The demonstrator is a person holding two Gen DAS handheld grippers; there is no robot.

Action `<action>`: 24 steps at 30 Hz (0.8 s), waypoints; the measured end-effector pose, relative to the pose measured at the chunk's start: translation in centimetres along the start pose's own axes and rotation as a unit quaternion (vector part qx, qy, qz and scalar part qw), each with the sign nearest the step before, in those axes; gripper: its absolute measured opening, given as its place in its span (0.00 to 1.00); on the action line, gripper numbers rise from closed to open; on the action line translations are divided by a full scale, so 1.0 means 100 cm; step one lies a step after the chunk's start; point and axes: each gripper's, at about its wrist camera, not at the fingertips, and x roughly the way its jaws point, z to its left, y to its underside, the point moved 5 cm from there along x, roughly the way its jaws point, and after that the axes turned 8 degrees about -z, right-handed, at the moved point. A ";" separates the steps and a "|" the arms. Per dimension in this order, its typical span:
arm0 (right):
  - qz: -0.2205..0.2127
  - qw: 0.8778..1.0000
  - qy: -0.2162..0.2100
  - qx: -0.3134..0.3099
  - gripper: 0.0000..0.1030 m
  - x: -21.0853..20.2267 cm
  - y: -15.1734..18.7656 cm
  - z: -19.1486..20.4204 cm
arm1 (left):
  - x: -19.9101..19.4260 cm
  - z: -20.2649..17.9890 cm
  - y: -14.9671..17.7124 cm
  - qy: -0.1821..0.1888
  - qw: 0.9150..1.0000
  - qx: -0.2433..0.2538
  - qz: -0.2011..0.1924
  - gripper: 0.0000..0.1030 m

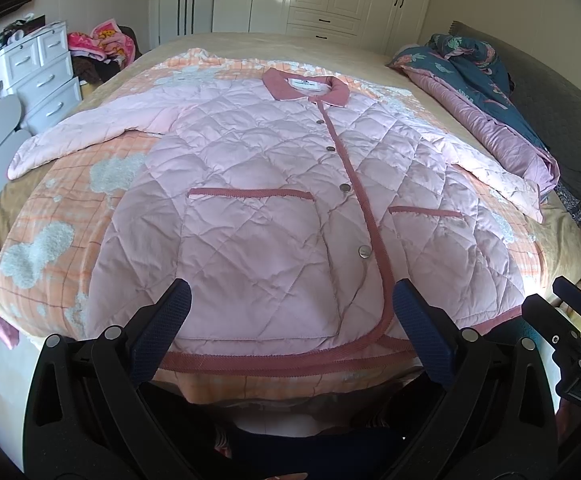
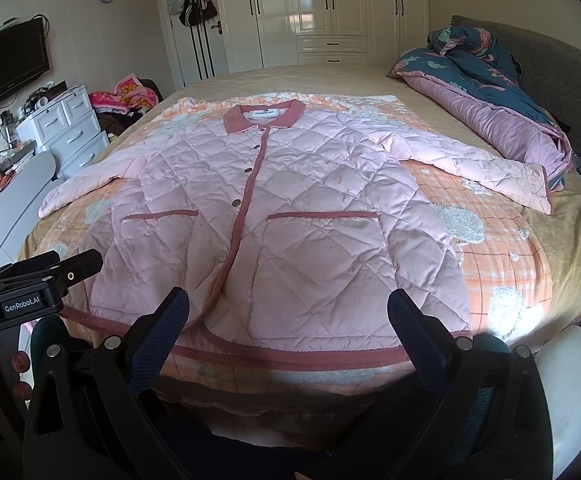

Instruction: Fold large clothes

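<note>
On the bed (image 2: 330,76), atop an orange checked blanket (image 2: 502,248), the pink quilted jacket (image 2: 290,208) lies face up and buttoned, collar toward twelve o'clock, sleeves out at nine and three, its hem at six just ahead of both tongs. The left gripper (image 1: 290,304) and the right gripper (image 2: 288,304) both gape wide and hold nothing. I'd worry the puffy, slick quilting will slip from a shallow pinch, or a jaw will snag the blanket beneath and drag it into the fold.
</note>
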 end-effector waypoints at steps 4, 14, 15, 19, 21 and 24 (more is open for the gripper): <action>-0.001 1.000 0.000 -0.001 0.96 0.000 0.000 0.000 | 0.000 0.000 0.000 0.000 1.000 0.000 0.000 0.92; 0.000 1.000 0.000 0.000 0.96 0.000 0.000 0.000 | 0.000 0.000 0.000 0.001 1.000 -0.001 0.000 0.92; 0.000 1.000 0.000 0.001 0.96 0.000 0.000 0.000 | 0.002 -0.001 0.001 0.002 1.000 0.001 0.001 0.92; 0.001 1.000 0.000 0.000 0.96 0.001 0.001 0.000 | 0.002 0.000 0.001 0.003 1.000 0.000 0.002 0.92; 0.001 1.000 0.001 0.000 0.96 0.001 0.001 0.000 | 0.002 0.000 0.001 0.002 1.000 0.000 0.001 0.92; 0.002 1.000 -0.001 0.001 0.96 0.002 0.002 0.001 | 0.003 0.000 0.002 0.003 1.000 0.000 0.002 0.92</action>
